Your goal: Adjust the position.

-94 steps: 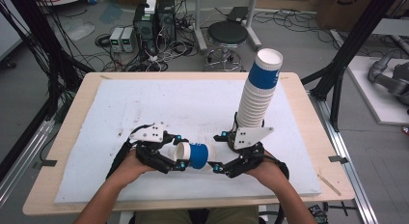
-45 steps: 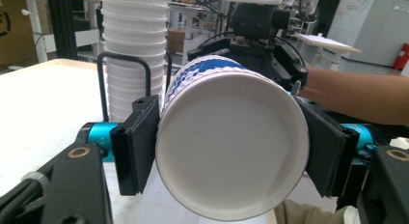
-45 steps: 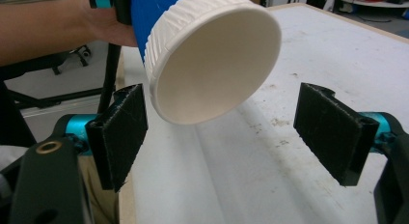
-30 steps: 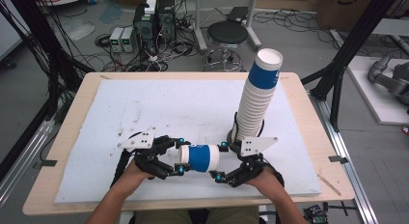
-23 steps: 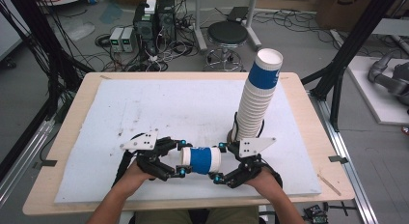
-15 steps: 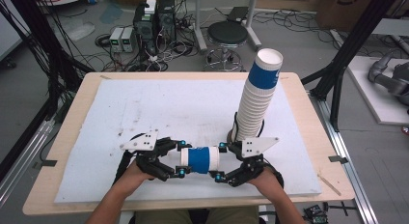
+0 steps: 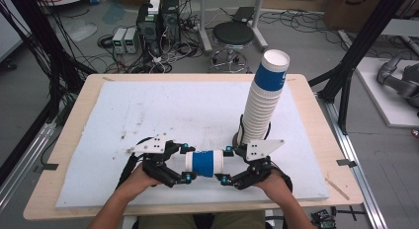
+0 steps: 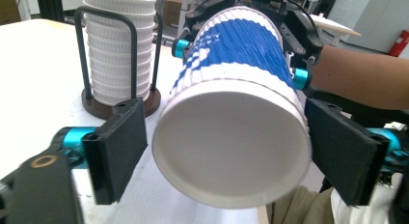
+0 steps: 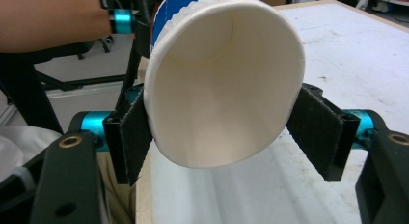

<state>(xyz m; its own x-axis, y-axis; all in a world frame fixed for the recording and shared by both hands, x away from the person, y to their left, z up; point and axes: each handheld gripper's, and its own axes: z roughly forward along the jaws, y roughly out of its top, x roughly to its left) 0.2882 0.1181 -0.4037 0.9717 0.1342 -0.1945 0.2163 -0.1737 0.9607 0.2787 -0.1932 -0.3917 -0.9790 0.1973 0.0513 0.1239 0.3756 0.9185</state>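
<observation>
We see the cup lying level, long axis nine-to-three, mouth toward three, squeezed by the right gripper, while the left gripper has just opened, pads clear.

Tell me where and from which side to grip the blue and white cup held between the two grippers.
Grip the cup across its wide rim end, coming in along its length from the open mouth. It lies level, and the right gripper already squeezes that rim oval between its pads. The left gripper, jaws just opened, stands clear of the base.
</observation>
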